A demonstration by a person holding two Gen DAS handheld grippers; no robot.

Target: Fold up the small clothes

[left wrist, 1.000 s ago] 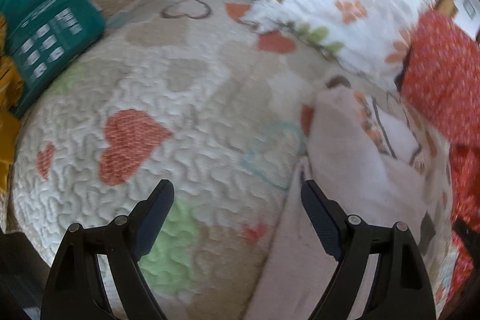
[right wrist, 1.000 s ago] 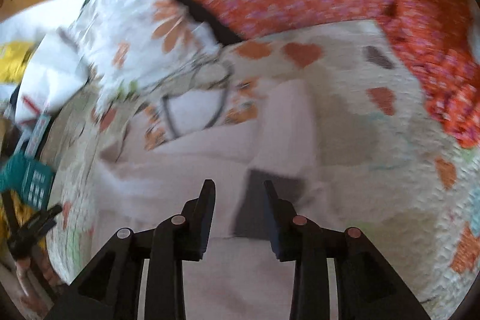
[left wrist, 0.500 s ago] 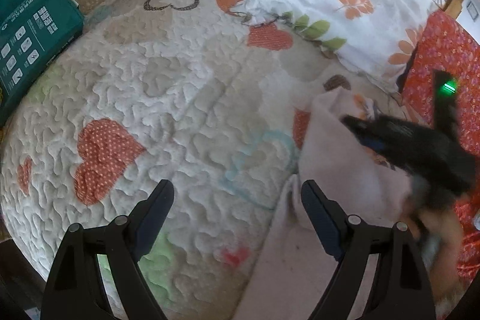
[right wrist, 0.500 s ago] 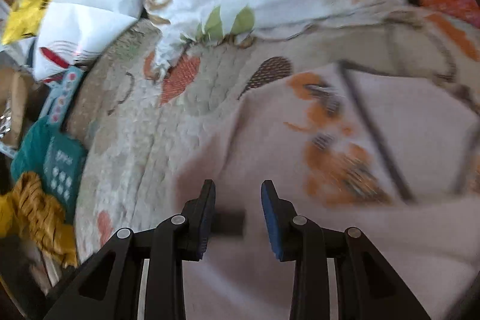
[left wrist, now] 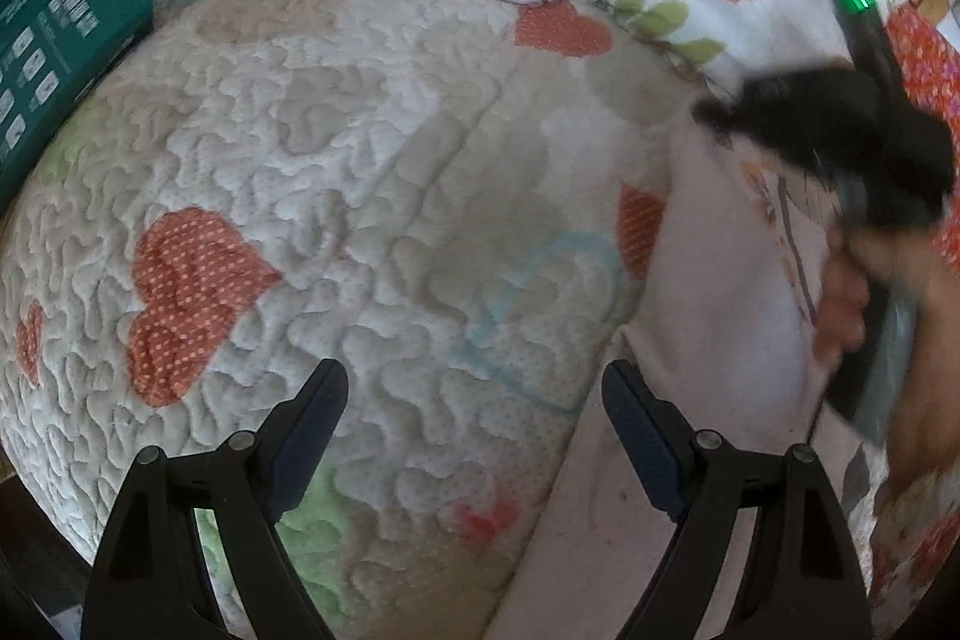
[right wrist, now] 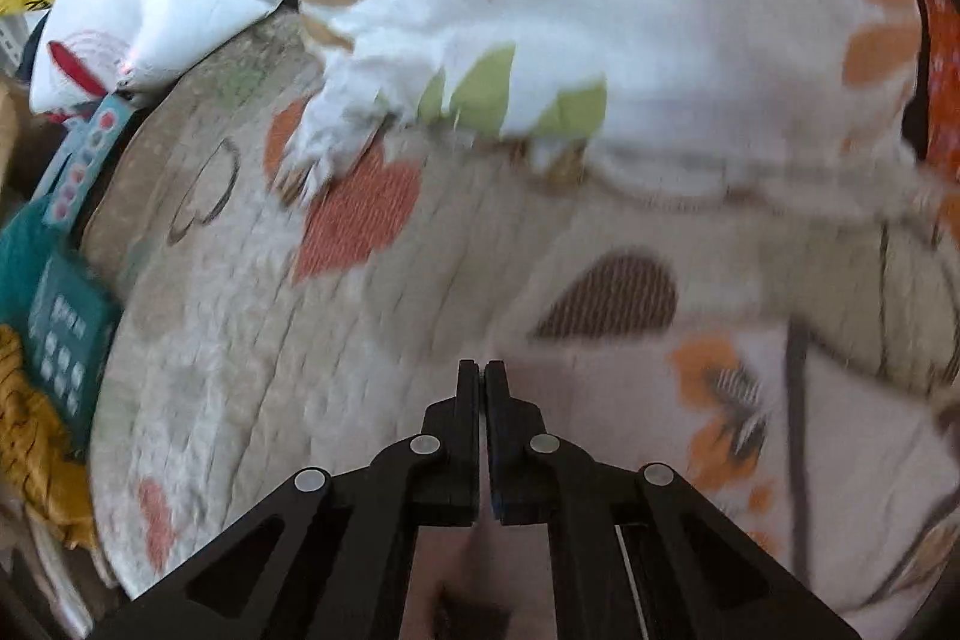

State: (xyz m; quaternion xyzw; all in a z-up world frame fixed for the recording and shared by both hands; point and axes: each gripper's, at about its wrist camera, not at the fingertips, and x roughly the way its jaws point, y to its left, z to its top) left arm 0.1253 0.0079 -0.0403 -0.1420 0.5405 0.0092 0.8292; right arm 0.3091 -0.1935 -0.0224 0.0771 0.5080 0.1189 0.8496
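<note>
A pale pink small garment [left wrist: 708, 316] with an orange and dark print lies on the heart-patterned quilt [left wrist: 372, 196], at the right of the left wrist view. My left gripper [left wrist: 474, 400] is open and empty, just above the quilt at the garment's left edge. My right gripper [right wrist: 483, 370] has its jaws together at the garment's [right wrist: 750, 430] far left edge; whether cloth is pinched between them does not show. It also shows in the left wrist view [left wrist: 840, 142], blurred, over the garment's upper part.
A white floral pillow [right wrist: 600, 10] lies along the far side of the quilt. A red patterned cloth [left wrist: 924, 52] is at the far right. A teal box [left wrist: 54, 40] and a yellow cloth [right wrist: 30, 454] sit off the quilt's left edge.
My right gripper has closed and moved to the garment's far left edge. The left gripper stays open and has shifted only slightly.
</note>
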